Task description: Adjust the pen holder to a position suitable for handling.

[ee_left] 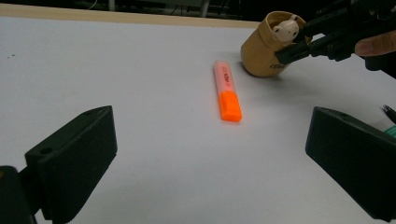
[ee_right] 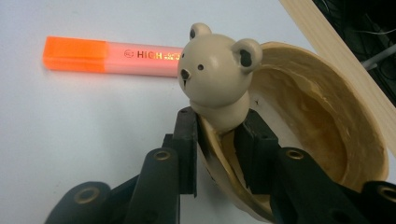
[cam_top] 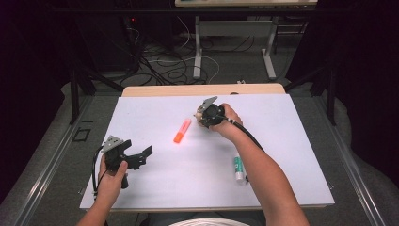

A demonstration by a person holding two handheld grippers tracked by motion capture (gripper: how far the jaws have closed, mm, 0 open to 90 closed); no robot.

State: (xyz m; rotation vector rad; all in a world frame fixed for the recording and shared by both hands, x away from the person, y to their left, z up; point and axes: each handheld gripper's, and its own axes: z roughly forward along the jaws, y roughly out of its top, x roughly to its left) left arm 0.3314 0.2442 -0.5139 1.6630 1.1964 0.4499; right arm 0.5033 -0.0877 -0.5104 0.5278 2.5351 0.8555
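Where cables [cam_top: 164, 66] trail, table [cam_top: 141, 117] white.

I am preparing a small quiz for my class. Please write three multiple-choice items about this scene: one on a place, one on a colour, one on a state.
1. Where does the glue stick lie?
A. beside the right forearm
B. inside the cup
C. under the left tool

2. What colour is the cap of the highlighter?
A. blue
B. orange
C. green

3. What is the right tool doing?
A. resting open on the table
B. holding the highlighter
C. clamped on the rim of the bear cup

Answers:
1 A: in the high view it lies by that forearm.
2 B: its cap is bright orange.
3 C: one jaw is inside the wall, one outside.
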